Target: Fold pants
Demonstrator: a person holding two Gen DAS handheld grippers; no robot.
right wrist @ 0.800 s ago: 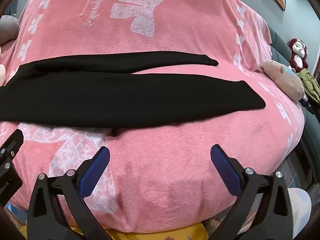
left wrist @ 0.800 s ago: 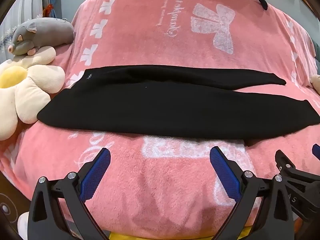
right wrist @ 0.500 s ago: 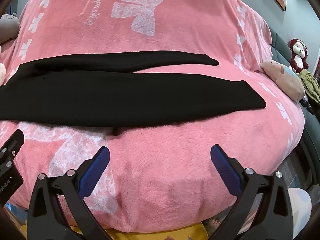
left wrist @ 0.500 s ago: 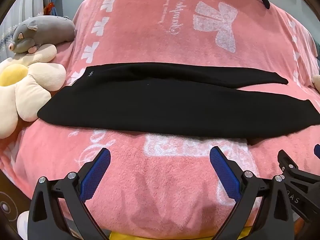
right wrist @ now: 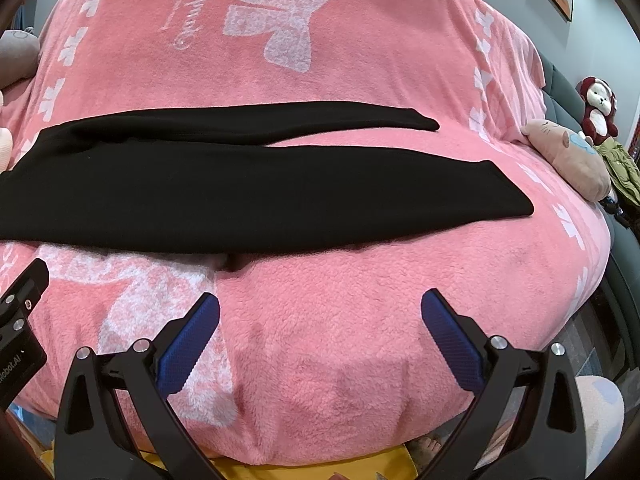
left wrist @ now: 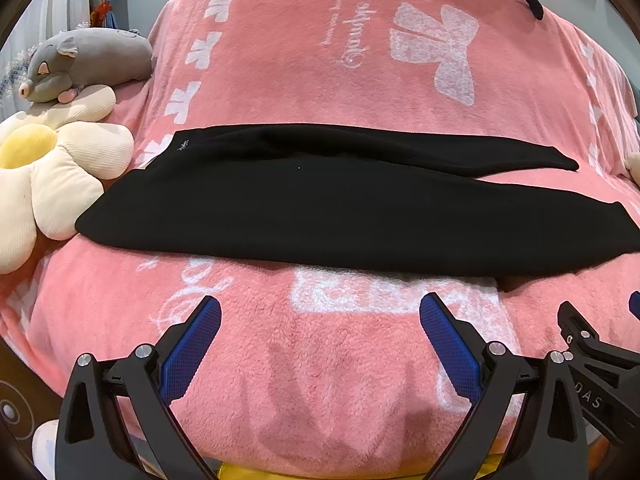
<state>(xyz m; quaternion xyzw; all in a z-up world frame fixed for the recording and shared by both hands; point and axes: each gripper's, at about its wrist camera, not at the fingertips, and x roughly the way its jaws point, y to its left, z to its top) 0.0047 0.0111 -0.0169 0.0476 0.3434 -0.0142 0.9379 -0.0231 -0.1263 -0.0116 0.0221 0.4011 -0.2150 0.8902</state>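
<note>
Black pants (left wrist: 340, 208) lie flat across a pink blanket (left wrist: 320, 360) on the bed, beyond the left gripper (left wrist: 320, 344) and right gripper (right wrist: 320, 340), both wide open and empty; soft, light, floppy fabric, probably best pinched at waistband and hem.

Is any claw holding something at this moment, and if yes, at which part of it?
Nothing is held. The left claw and right claw are both open above the pink fleece blanket, apart from the long black pants.
</note>
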